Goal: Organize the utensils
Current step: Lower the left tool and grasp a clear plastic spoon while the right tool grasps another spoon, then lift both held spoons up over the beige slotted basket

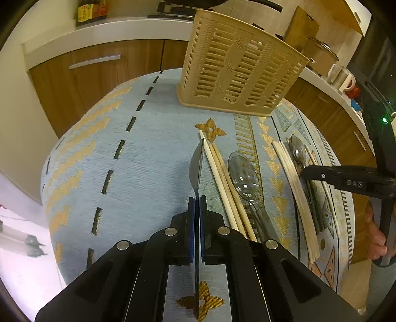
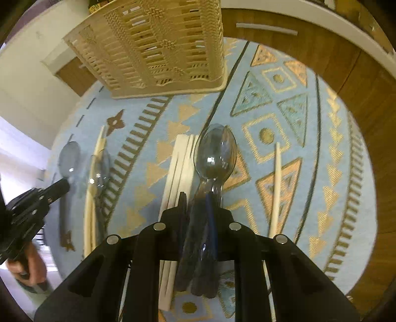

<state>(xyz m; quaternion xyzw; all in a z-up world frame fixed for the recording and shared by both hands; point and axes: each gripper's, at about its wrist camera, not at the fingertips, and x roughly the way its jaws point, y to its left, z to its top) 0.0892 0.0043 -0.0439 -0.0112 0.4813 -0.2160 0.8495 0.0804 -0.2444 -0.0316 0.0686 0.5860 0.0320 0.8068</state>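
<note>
My left gripper point(image 1: 197, 201) is shut on a clear grey plastic spoon point(image 1: 197, 166), held on edge above the blue patterned cloth point(image 1: 148, 148). My right gripper point(image 2: 198, 198) is shut on the handles of stacked clear grey spoons point(image 2: 215, 153), bowls pointing forward. A beige slotted utensil basket point(image 1: 237, 69) stands at the far side and also shows in the right wrist view point(image 2: 160, 47). A chopstick pair point(image 1: 225, 188) and another clear spoon point(image 1: 243, 173) lie right of my left gripper. Flat pale chopsticks point(image 2: 178, 168) lie left of my right gripper, a single chopstick point(image 2: 277, 183) to its right.
Wooden cabinets point(image 1: 99, 81) with a white counter ring the round table. A sauce bottle point(image 1: 91, 11) and mugs point(image 1: 345, 79) stand on the counter. The right gripper's finger point(image 1: 346, 177) reaches in over the table's right side. The person's hand point(image 2: 27, 262) is at the left edge.
</note>
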